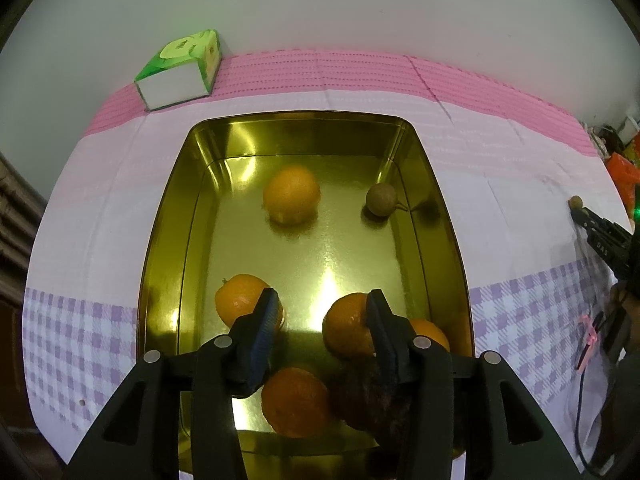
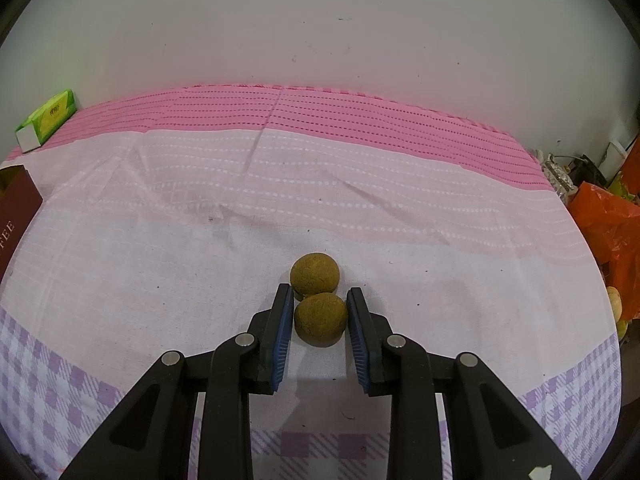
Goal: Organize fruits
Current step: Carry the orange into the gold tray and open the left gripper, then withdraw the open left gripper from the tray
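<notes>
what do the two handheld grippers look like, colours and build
Both match: the left gripper and right gripper are matte black plastic linkages with round silver pivot pins and ribbed blue pads inside each finger. The left view shows white lettering on the right gripper's side and a thin dark cable below.

We see a glossy, mirror-like gold metal tin [image 1: 172,216], dimpled orange peels [image 1: 291,194], rough matt brown fruits [image 2: 315,275], woven cloth [image 2: 360,200], and matt black plastic on each hand-held gripper [image 2: 316,308].
</notes>
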The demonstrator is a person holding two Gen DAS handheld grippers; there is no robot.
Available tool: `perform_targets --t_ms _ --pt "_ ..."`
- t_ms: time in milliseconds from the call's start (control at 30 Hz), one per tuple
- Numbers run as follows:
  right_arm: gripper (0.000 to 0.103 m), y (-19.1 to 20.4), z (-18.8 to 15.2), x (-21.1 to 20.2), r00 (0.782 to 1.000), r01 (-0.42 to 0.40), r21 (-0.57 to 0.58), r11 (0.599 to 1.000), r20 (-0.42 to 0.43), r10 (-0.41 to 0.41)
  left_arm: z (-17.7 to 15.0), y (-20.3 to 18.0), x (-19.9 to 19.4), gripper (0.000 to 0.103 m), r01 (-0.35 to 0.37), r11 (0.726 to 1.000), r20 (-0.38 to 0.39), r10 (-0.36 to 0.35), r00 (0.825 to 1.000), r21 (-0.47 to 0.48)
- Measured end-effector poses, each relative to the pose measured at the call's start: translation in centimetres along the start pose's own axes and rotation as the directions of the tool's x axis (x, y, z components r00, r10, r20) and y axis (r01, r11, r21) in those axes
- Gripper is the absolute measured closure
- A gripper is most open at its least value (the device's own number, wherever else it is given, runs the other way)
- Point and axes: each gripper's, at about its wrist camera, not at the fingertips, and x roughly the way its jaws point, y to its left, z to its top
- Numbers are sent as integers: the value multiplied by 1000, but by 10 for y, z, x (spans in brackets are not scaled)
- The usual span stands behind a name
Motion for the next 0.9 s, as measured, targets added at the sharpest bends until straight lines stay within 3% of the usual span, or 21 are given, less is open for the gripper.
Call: perform_targets --t_ms 400,900 --pt "77 1 0 -1 1000 16 -12 1000 2 -16 0 1 -22 48 2 1000 61 -1 998 -19" --pt "77 0 -1 0 1000 5 -2 1000 1 -5 -3 29 -56 37 -86 990 118 100 988 -112"
